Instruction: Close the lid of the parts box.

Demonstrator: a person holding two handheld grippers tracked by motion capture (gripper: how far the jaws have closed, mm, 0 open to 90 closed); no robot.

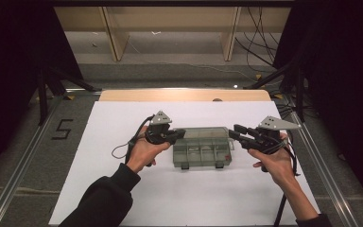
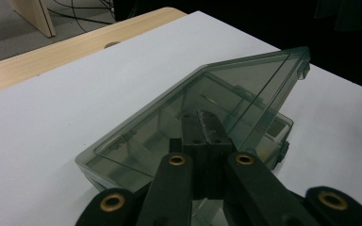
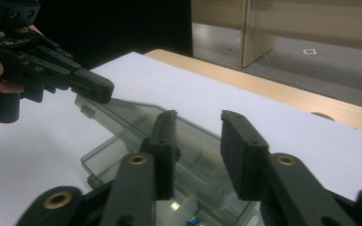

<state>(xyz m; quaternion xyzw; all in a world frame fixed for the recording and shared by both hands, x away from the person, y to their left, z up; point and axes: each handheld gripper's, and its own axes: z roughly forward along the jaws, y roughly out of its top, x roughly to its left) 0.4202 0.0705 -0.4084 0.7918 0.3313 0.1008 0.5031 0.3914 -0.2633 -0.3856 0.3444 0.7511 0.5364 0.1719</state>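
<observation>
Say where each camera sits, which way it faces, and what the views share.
High view: above the table, looking forward and down; both forearms, left gripper, right gripper.
Left gripper view: along shut jaws pinching the raised lid.
Right gripper view: between parted jaws, toward the left gripper.
Shared: the clear compartment box.

Bright overhead light on the white table sheet (image 1: 123, 189), dark surroundings, soft grainy focus, blurred near foreground.
</observation>
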